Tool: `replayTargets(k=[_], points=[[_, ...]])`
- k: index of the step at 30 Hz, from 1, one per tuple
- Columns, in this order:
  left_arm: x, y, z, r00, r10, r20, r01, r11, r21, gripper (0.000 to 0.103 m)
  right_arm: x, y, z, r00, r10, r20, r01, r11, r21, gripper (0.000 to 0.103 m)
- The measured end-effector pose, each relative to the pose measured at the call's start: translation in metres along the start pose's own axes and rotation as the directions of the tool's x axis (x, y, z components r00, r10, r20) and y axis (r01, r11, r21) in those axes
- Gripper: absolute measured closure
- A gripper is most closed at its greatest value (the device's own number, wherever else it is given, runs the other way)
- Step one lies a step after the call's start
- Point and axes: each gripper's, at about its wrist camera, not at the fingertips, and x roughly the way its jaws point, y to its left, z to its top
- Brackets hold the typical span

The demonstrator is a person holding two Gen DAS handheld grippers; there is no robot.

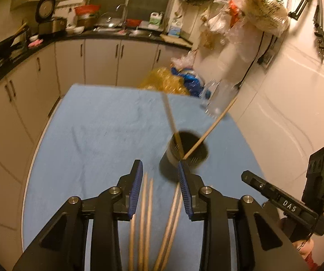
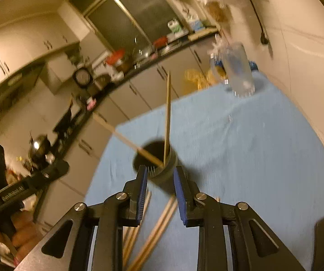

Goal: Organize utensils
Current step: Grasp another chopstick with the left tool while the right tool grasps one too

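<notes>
A dim kitchen, a blue cloth (image 1: 98, 124) over the table, and a black holder (image 1: 185, 152) standing on it.

Two chopsticks (image 2: 167, 113) lean in the holder, splayed apart; the loose chopsticks (image 1: 147, 214) lie on the cloth just on your side of it. Your left gripper (image 1: 160, 171) hangs over those loose ones beside the holder, jaws parted, nothing between its pads. Your right gripper (image 2: 160, 176) faces the holder's near wall, jaws likewise parted and empty. A clear bottle (image 2: 238, 72) stands well beyond the holder.
</notes>
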Motion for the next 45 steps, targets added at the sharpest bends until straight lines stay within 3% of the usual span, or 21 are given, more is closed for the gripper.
replayTargets(k=[4,8,13,21,26,32,36,45], points=[[0.011,0.023,-0.038,0.997,0.017,-0.078,-0.020,0.999,-0.043,0.072,0.014,-0.002,-0.027,0.996,-0.001,-0.093,0.001,1.000,0.000,0.076],[0.037,0.049,-0.073,0.979,0.077,-0.191,-0.093,0.993,-0.076,0.072,0.026,-0.011,-0.046,0.989,-0.001,-0.148,0.005,1.000,0.027,0.076],[0.059,0.075,-0.089,0.958,0.095,-0.271,-0.132,0.983,-0.123,0.072,0.037,-0.015,-0.055,0.981,-0.009,-0.196,0.020,0.998,0.056,0.076],[0.082,0.068,-0.095,0.945,0.107,-0.309,-0.135,0.988,-0.073,0.073,0.047,-0.013,-0.061,0.973,-0.029,-0.228,0.045,0.997,0.065,0.076],[0.091,0.063,-0.097,0.932,0.193,-0.308,-0.210,0.977,-0.022,0.090,0.061,-0.010,-0.064,0.962,-0.045,-0.270,0.065,0.996,0.065,0.076],[0.089,0.067,-0.100,0.935,0.190,-0.299,-0.209,0.977,-0.032,0.094,0.095,0.004,-0.065,0.937,-0.095,-0.336,0.109,0.994,0.023,0.077],[0.088,0.070,-0.102,0.939,0.176,-0.295,-0.194,0.980,-0.034,0.094,0.123,0.013,-0.068,0.913,-0.149,-0.381,0.158,0.987,-0.008,0.083],[0.087,0.073,-0.102,0.943,0.163,-0.291,-0.182,0.983,-0.038,0.094,0.147,0.038,-0.071,0.881,-0.291,-0.373,0.250,0.956,-0.154,0.087]])
